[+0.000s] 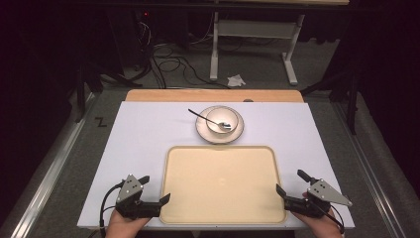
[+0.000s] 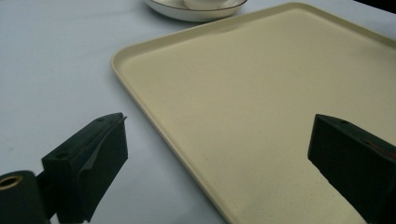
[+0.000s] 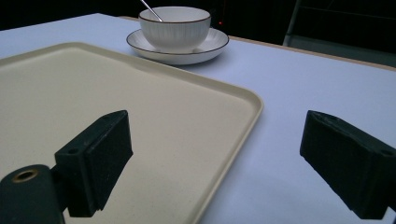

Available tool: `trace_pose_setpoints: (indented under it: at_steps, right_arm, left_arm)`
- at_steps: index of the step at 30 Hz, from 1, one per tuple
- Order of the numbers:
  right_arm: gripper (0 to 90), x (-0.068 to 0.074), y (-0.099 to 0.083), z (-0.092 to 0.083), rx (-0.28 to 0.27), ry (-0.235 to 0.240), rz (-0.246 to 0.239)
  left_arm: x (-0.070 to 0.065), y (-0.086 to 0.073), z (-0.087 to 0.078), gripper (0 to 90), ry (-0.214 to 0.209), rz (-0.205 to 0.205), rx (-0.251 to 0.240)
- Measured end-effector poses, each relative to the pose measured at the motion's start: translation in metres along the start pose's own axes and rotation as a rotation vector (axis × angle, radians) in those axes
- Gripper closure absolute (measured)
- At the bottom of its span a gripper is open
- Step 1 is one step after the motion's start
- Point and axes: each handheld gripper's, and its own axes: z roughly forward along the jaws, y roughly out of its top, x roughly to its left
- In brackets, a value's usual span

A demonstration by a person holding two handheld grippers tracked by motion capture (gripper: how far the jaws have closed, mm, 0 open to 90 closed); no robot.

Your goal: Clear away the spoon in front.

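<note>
- Waiting at the near corners of the tray (image 1: 222, 186), the left gripper (image 1: 157, 191) and right gripper (image 1: 288, 183) both have jaws apart, empty.
- Bowl (image 1: 221, 120) with spoon (image 1: 205, 117) sits on its saucer (image 1: 236, 134) just beyond the tray.
- Nothing looks moved onto the tray yet; seemingly everything remains.

Saucer (image 2: 194, 10) and bowl (image 2: 208, 3) cut off by the top edge in the left gripper view; spoon (image 3: 150, 10) handle cropped likewise; tray (image 3: 116, 116) clipped at left.

Grey carpet (image 1: 257, 64) (cables (image 1: 168, 64) strewn) lies beyond the dim white table (image 1: 143, 134).
</note>
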Motion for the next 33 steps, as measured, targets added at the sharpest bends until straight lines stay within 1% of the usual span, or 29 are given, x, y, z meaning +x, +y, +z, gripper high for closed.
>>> trace_pose_setpoints:
  at_steps: [2,5,9,15,16,17,27,32,33]
  right_arm:
    - [9.9,-0.0012,-0.0005,0.0004,-0.003,0.004,-0.006]
    - [9.9,-0.0022,-0.0013,0.0011,0.001,0.013,-0.006]
    - [9.9,-0.0035,-0.0013,0.0001,-0.002,0.016,-0.006]
    - [9.9,-0.0023,-0.0006,0.0014,-0.006,0.024,-0.012]
    - [9.9,-0.0015,-0.0008,0.0023,0.001,0.024,-0.010]
    - [9.9,-0.0017,-0.0009,0.0028,-0.001,0.026,-0.016]
    - [9.9,-0.0015,-0.0016,0.0035,0.007,0.028,-0.010]
    - [9.9,-0.0017,-0.0019,0.0039,0.008,0.028,-0.012]
    - [9.9,-0.0017,-0.0019,0.0039,0.008,0.028,-0.012]
  left_arm:
    - [-0.0005,0.0006,-0.0006,6.0,0.003,0.006,-0.004]
    - [0.0009,0.0004,-0.0001,6.1,0.005,0.001,-0.004]
    - [0.0047,-0.0009,0.0008,6.2,0.013,-0.020,-0.006]
    - [0.0050,-0.0017,-0.0002,6.4,0.012,-0.019,-0.004]
    - [0.0050,-0.0017,-0.0001,6.4,0.012,-0.019,-0.003]
    - [0.0050,-0.0018,0.0000,6.4,0.012,-0.019,-0.002]
    - [0.0057,-0.0025,0.0001,6.5,0.013,-0.019,0.002]
    - [0.0063,-0.0029,0.0000,6.6,0.015,-0.027,-0.007]
    - [0.0061,-0.0030,-0.0002,7.1,0.016,-0.023,-0.011]
